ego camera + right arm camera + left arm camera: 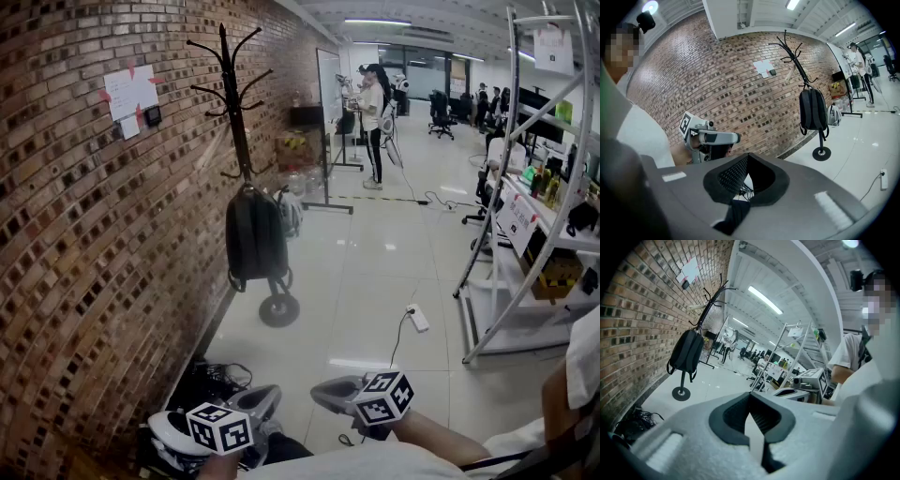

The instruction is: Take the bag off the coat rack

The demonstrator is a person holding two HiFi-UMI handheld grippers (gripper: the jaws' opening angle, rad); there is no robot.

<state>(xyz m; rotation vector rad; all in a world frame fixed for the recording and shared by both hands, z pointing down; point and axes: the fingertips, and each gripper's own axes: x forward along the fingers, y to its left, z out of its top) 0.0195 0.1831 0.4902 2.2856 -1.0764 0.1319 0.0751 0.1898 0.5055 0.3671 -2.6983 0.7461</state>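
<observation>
Bag on coat rack (contents hidden); left gripper, right gripper: jaws together, empty.

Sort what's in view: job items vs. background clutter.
Job:
- black bag, hanging on the coat rack
- left gripper and right gripper, both shut and empty, far from the bag

Lying about:
- power strip
- cable tangle
- metal shelving
- whiteboard
- papers taped to the brick wall
</observation>
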